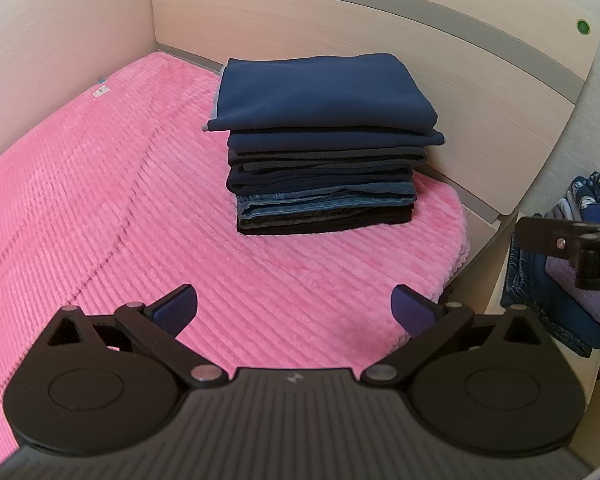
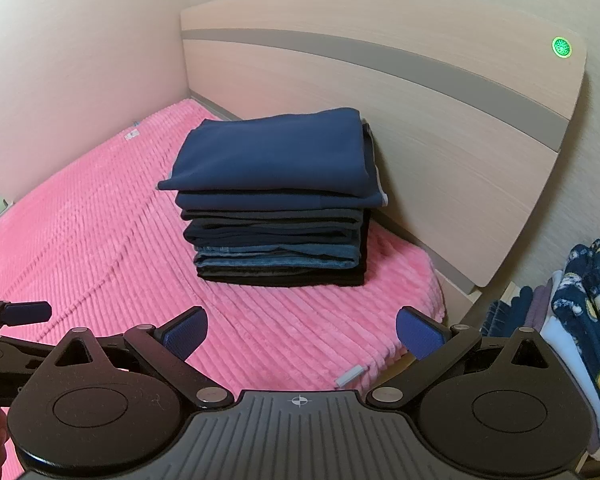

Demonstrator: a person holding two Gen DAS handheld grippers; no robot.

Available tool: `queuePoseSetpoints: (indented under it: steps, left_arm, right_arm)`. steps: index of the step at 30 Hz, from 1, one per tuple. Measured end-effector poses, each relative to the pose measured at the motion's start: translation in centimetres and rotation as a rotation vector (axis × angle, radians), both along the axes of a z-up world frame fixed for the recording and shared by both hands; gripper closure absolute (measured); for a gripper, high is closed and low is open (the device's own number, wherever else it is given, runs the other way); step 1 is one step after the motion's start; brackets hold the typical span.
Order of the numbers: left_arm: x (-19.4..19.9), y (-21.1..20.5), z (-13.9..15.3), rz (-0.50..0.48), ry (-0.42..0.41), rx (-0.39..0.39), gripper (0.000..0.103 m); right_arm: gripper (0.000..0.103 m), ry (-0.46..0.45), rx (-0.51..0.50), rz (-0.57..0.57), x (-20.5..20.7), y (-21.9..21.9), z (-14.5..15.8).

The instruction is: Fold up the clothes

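Step in hand, by judgement: between garments. Nothing unfolded on the bed; next item to be fetched.

- Left tool (image 1: 294,306): jaws spread wide, nothing held, hovering over the near part of the pink ribbed plush bedspread (image 1: 100,208).
- Right tool (image 2: 302,332): jaws spread wide, nothing held, over the bed's near right corner.
- Neat stack of folded dark clothes, navy on top, denim and black below (image 2: 276,200): on the bedspread near the pale wooden headboard with grey stripe (image 2: 420,120), edges roughly squared.
- Pile of unfolded mixed garments, navy print, lilac and white (image 2: 580,320): off the bed's right side, well apart from the stack; support hidden.

Next move, likely: right tool to the side pile, one garment pinched and spread flat on open bedspread.

Room: broad free bedspread left and front of stack. Limits: wall on left, headboard behind, bed edge near right.
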State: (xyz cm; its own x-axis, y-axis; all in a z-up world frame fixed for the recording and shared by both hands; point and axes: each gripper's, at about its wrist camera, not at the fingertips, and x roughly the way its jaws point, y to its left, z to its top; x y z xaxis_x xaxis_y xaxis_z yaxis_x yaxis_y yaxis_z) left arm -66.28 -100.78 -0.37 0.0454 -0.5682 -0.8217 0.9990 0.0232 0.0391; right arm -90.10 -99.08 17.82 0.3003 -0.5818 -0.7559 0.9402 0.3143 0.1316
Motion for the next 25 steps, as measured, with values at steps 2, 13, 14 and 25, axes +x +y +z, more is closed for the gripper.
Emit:
queuePoseSetpoints:
  steps: [2,13,14,25]
  left_arm:
    - [-0.1,-0.1,0.0,-0.001,0.0,0.001,0.001]
    - [-0.5,-0.6,-0.1,0.002,-0.001,0.0,0.001]
    - [-0.5,-0.6,-0.1,0.001,0.0,0.0,0.001]
    - [-1.0,-0.9,0.0,-0.015,0.001,-0.005,0.001]
  right_arm:
    - [0.0,-0.001,0.0,0.001,0.0,-0.1,0.0]
    - [0.0,0.003,0.003,0.0,-0.3,-0.4,-0.1]
    - [0.0,0.003,0.004,0.0,-0.3,-0.5,-0.1]
    - [0.0,0.003,0.011,-0.014,-0.9,-0.6,-0.2]
